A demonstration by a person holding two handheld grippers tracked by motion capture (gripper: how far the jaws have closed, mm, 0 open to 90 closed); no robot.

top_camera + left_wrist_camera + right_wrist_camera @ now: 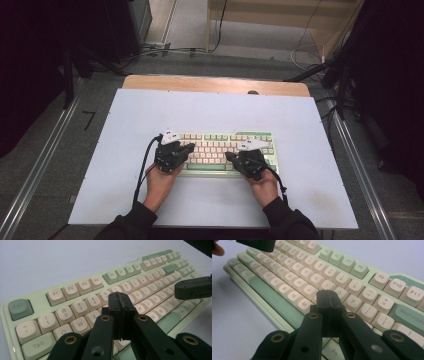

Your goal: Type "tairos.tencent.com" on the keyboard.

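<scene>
The pale green plastic keyboard with cream keycaps [220, 149], lying at the white table's [125, 150] centre, looks rigid and light, its keys best pressed from twelve o'clock by left gripper [119, 302] and right gripper [328, 300], both clamped empty.
</scene>
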